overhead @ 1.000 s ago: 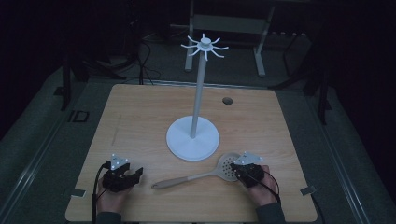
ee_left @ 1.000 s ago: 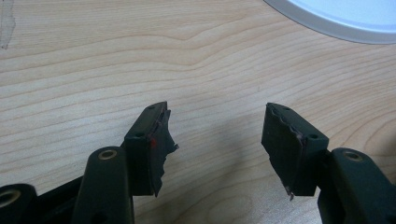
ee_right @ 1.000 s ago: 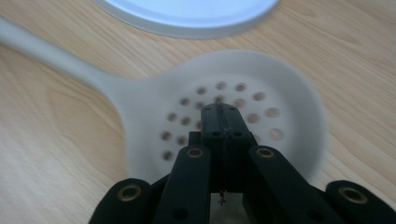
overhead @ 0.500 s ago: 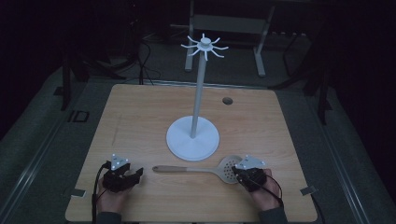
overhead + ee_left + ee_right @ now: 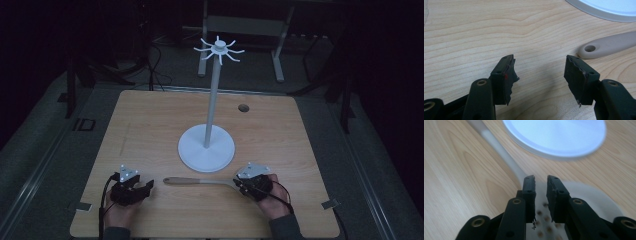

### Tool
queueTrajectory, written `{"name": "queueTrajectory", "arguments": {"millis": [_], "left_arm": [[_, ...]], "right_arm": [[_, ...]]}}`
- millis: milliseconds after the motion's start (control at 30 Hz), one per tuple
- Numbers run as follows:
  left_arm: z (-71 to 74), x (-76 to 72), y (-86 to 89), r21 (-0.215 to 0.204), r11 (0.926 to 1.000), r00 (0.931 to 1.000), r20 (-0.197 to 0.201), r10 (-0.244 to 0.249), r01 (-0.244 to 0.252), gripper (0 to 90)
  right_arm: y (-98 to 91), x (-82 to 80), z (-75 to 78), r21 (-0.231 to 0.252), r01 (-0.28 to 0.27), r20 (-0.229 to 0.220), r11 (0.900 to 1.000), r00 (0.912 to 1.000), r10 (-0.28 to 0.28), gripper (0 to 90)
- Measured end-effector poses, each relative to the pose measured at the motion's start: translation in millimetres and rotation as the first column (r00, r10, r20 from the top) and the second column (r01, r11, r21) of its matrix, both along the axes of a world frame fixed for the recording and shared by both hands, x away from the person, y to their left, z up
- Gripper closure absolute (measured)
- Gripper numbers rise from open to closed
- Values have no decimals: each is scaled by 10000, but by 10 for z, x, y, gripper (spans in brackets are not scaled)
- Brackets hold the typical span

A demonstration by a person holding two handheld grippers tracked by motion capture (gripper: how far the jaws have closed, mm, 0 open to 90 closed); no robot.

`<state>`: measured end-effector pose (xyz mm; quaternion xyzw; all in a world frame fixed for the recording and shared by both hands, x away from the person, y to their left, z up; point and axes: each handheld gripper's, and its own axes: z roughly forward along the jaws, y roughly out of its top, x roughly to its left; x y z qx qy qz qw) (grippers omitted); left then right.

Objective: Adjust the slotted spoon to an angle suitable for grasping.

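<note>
Evidently the beige slotted plastic spatula (image 5: 200, 181) lies flat on the wooden worktop (image 5: 150, 125) just before the white hook stand (image 5: 207, 147), its perforated head under the right gripper (image 5: 243, 186), whose narrowly parted jaws have just been opening off it, while the left gripper (image 5: 146, 188) waits wide and empty near the handle's hanging hole.

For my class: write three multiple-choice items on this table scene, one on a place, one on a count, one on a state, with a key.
1. Where does the skimmer spoon lie?
A. in front of the stand's base
B. hung on the stand
C. behind the stand

2. How many grippers are at the table?
A. one
B. two
C. three

3. How do the left gripper's jaws stand?
A. wide apart, nothing between
C. shut on the spoon
B. shut on a cup

Key: 1 A, it lies flat on the wood before the base; 2 B, one per hand; 3 A, bare wood shows between them.
</note>
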<state>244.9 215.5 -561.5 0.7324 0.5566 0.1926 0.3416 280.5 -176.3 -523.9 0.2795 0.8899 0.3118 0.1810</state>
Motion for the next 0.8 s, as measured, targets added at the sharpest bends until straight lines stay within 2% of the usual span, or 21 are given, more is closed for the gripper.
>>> {"name": "queueTrajectory", "arguments": {"millis": [233,300,433,567,800], "left_arm": [[0,2,5,-15,10000,10000,-22,-8,8,419],[0,3,4,-17,10000,10000,-27,-17,17,419],[1,1,6,-28,10000,10000,-19,-7,7,419],[1,2,4,-24,10000,10000,-21,-17,17,419],[1,2,5,-38,10000,10000,-11,-12,12,419]], "right_arm": [[301,95,-55,-376,-801,-564,9961,9954,779,704],[358,135,-78,-618,-724,-832,9955,9943,672,705],[448,213,-111,-625,-1003,-1238,9930,9880,920,664],[512,261,-150,-719,-1367,-1468,9880,9812,1251,637],[517,325,-201,-884,-2051,-1579,9747,9691,1896,673]]}}
